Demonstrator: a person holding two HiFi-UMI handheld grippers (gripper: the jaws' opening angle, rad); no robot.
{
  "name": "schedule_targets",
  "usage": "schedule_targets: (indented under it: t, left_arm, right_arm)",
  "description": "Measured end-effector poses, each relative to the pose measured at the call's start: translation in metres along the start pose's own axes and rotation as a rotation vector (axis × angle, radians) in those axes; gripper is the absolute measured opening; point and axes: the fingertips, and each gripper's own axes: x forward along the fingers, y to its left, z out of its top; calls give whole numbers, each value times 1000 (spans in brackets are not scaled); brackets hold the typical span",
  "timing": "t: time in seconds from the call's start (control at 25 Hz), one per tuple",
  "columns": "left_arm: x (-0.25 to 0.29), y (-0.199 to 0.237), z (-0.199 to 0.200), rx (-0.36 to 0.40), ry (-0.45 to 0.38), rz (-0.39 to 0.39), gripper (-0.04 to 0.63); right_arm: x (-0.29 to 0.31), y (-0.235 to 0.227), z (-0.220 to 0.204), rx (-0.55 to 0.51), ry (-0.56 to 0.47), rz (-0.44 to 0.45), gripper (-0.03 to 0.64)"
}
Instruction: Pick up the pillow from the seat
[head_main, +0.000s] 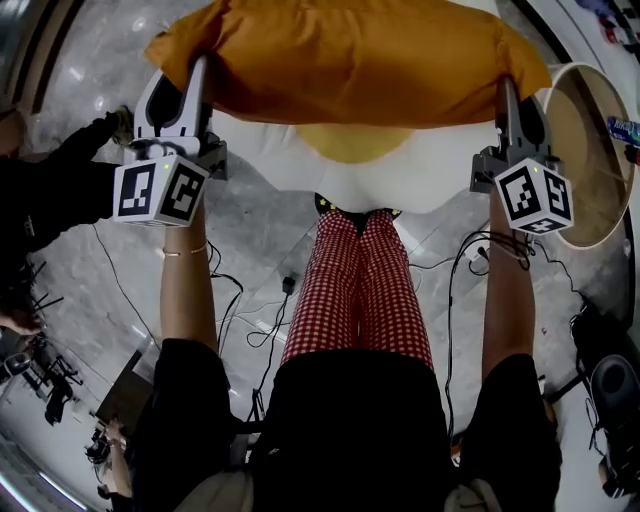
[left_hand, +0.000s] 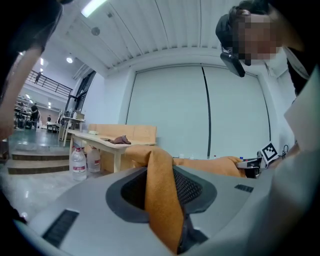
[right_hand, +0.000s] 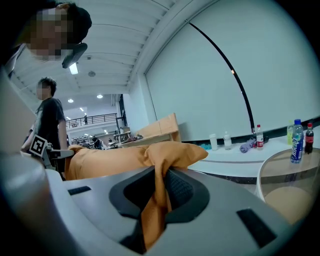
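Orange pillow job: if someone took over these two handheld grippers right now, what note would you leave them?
The left gripper is shut on one end of the pillow. The right gripper is shut on the other end.
The pillow hangs stretched between them above the white seat, apparently lifted clear.
Done: grasped and raised.
Left: carry it away without loosening either grip.

The pillow (head_main: 350, 45) spans the gap between left tongs (head_main: 200, 65) and right tongs (head_main: 508, 85); round bench (head_main: 585, 160) crowds the right, a bystander's sleeve (head_main: 60, 190) the left, seat (head_main: 440, 170) below.
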Motion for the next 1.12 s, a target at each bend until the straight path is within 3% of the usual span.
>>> schedule_targets:
  t: [0.32, 1.12]
  left_arm:
    - [-14, -6, 47, 38, -54, -3, 140]
    - [-29, -16, 113, 53, -91, 23, 140]
  right_arm:
    - [-15, 16, 43, -10, -46, 1, 67]
    - [-26, 34, 121, -47, -91, 21, 67]
